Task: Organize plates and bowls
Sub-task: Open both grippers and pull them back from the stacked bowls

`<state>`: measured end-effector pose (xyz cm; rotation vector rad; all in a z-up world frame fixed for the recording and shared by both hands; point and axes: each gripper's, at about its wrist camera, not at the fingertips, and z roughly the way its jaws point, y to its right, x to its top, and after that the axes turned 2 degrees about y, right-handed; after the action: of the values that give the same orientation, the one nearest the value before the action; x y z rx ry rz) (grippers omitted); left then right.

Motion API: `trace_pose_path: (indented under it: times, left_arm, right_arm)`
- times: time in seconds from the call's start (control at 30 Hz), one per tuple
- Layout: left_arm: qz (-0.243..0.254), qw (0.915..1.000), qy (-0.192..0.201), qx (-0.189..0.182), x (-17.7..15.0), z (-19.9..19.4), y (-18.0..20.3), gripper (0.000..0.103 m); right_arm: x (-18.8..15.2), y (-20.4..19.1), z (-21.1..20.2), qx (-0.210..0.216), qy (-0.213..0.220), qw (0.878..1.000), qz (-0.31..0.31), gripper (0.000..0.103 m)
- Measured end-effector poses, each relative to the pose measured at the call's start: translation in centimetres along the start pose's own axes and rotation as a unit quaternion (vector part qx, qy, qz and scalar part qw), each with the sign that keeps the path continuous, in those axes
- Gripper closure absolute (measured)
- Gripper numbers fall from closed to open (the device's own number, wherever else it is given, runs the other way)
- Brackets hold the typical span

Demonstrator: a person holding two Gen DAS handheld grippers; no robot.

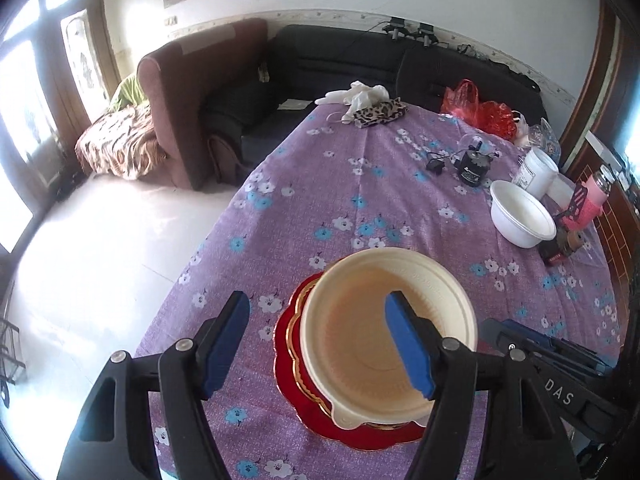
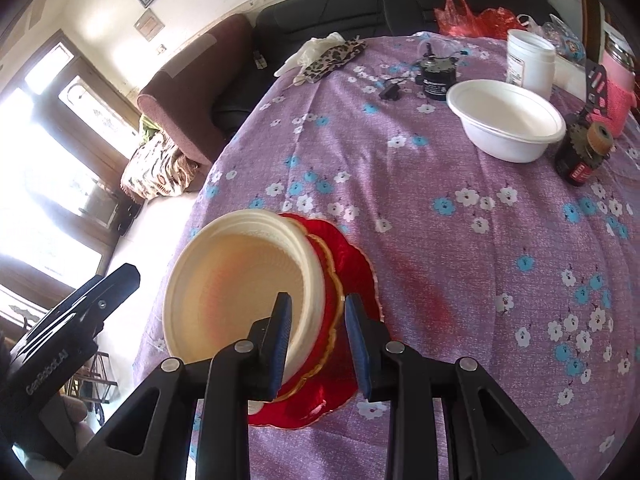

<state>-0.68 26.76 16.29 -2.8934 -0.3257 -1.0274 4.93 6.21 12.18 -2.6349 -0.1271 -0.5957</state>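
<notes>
The left gripper (image 1: 320, 344) hovers over the near end of the worktop (image 1: 400, 184), its jaws spread wide. One blue pad hangs above the cloth at about 9 o'clock of the cream bowl (image 1: 384, 332), the other over the bowl's inside; neither seems to touch it. The cream bowl sits on the red plate (image 1: 360, 432), which has a scalloped gold-edged rim and lies flat on the purple flowered cloth.

Moving right, the right gripper (image 2: 316, 344) comes in from about 6 o'clock in its own view. Its jaws are parted and straddle the near wall of the cream bowl (image 2: 240, 280), one pad inside and one outside above the red plate (image 2: 348, 280); they look not yet pressed onto the rim, though contact at the inner pad cannot be ruled out.

At about 1 o'clock, well apart, stands the white bowl (image 2: 504, 124), likely the partner for nesting.

To do this step well, I judge the right jaws should settle lower on the wall before closing, so the thin, flexible rim does not buckle. Lift straight up so the plate stays put, and keep the left gripper clear of the path.
</notes>
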Motion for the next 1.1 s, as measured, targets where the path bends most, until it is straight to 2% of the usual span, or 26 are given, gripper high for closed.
trace_pose_path:
  times: [0.33,0.73,1.1]
  left_arm:
    - [0.046,0.9989,-0.01,-0.009,-0.3,0.4,3.9,0.033]
    - [0.088,0.995,-0.041,-0.023,-0.6,1.7,8.7,0.033]
    - [0.129,0.9902,-0.047,-0.023,-0.3,2.5,13.0,0.033]
  right_arm:
    - [-0.5,2.9,-1.4,-0.012,0.01,0.999,0.03,0.073]
    - [-1.0,7.2,-3.6,-0.031,0.025,0.997,0.066,0.073]
    - [-0.7,10.8,-4.8,-0.044,0.032,0.995,0.088,0.072]
